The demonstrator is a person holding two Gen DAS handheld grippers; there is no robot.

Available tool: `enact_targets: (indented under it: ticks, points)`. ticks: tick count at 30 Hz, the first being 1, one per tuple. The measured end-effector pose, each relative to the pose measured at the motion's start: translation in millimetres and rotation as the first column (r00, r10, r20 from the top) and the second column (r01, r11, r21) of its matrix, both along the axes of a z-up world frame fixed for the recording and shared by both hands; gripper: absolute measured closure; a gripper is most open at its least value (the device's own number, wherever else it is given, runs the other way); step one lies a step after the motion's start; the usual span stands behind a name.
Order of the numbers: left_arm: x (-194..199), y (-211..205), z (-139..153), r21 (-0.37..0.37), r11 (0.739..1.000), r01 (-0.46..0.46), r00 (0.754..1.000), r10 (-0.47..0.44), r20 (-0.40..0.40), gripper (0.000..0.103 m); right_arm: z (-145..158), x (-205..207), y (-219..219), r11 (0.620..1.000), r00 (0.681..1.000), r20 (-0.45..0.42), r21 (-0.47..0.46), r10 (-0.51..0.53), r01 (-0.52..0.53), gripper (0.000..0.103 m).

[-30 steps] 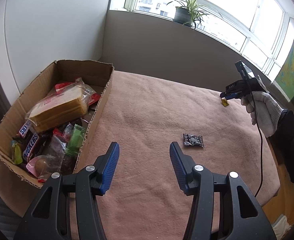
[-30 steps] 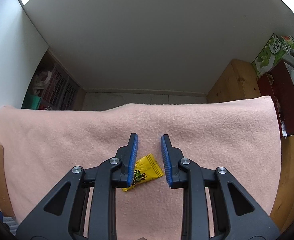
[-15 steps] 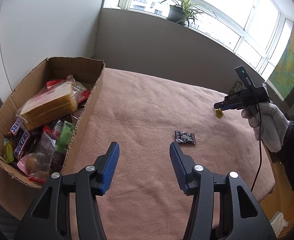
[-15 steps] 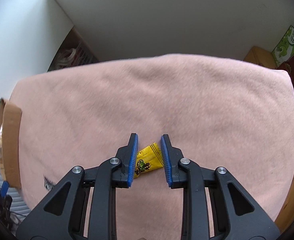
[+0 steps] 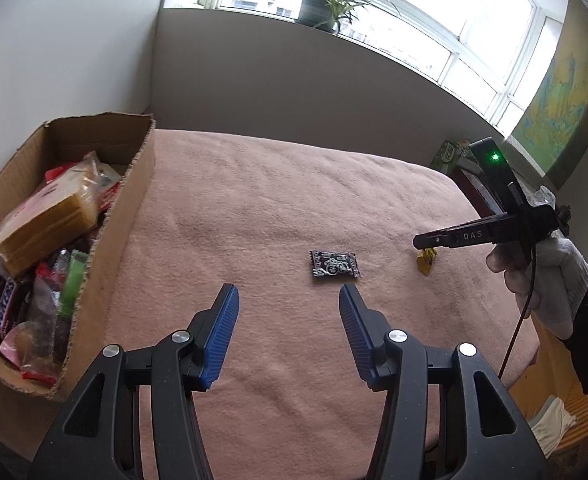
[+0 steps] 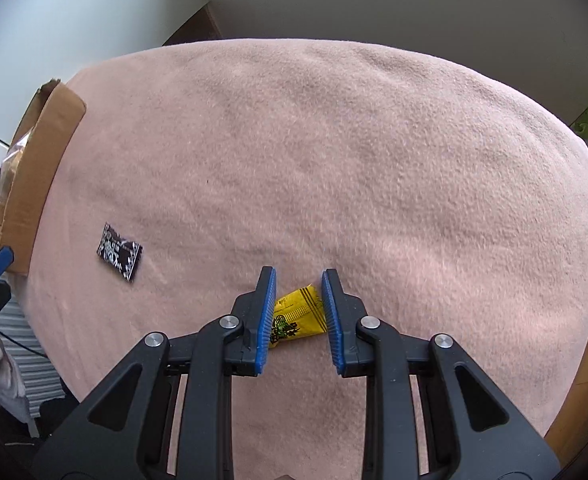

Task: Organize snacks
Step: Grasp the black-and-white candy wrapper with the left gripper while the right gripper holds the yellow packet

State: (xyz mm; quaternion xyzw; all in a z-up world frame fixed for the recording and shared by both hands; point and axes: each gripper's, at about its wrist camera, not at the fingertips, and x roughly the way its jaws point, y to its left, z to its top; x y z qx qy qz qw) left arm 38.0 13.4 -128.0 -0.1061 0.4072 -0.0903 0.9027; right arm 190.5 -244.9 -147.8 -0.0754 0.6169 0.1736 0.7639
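A yellow snack packet (image 6: 296, 316) sits between the blue pads of my right gripper (image 6: 298, 280), which is shut on it and holds it just above the pink blanket (image 6: 334, 152); the packet also shows in the left wrist view (image 5: 426, 260) under the right gripper (image 5: 418, 241). A black patterned candy packet (image 5: 334, 264) lies on the blanket, also in the right wrist view (image 6: 119, 251). My left gripper (image 5: 289, 300) is open and empty, a little short of the black packet. A cardboard box (image 5: 129, 208) full of snacks stands at the left.
The box holds a bread pack (image 5: 45, 228), Snickers bars (image 5: 5, 304) and several wrapped sweets. A potted plant (image 5: 322, 4) stands on the windowsill. A green carton (image 5: 448, 156) sits beyond the blanket's far right corner. The blanket's right edge drops to a wooden floor (image 5: 554, 360).
The right gripper has tilted down and come lower and nearer with the yellow packet between its pads. The left gripper has moved closer to the black packet.
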Motion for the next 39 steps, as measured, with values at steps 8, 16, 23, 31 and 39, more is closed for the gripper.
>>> enact_targets:
  ticks: [8,16,23,31,39]
  points:
    - [62,-37,-8,-0.068,0.99,0.123,0.991,-0.126,-0.044,0.052,22,-32,-39,0.984,0.991,0.053,0.139,-0.12,0.111,0.078]
    - [115,-53,-38,-0.142,0.978,0.153,0.972,-0.174,-0.155,0.052,31,-59,-51,0.969,0.986,0.063,0.206,-0.152,0.136,0.078]
    - [117,-53,-54,-0.16,0.971,0.177,0.955,-0.209,-0.211,0.052,11,-57,-38,0.965,0.989,0.029,0.227,-0.142,0.132,0.078]
    - [87,-49,-54,-0.182,0.957,0.224,0.945,-0.259,-0.2,0.052,1,-49,-40,0.959,0.982,0.021,0.22,-0.187,0.178,0.077]
    - [76,-59,-42,0.009,0.975,0.224,0.963,-0.22,-0.155,0.052,-1,-47,-26,0.969,0.982,0.038,0.177,-0.182,0.173,0.077]
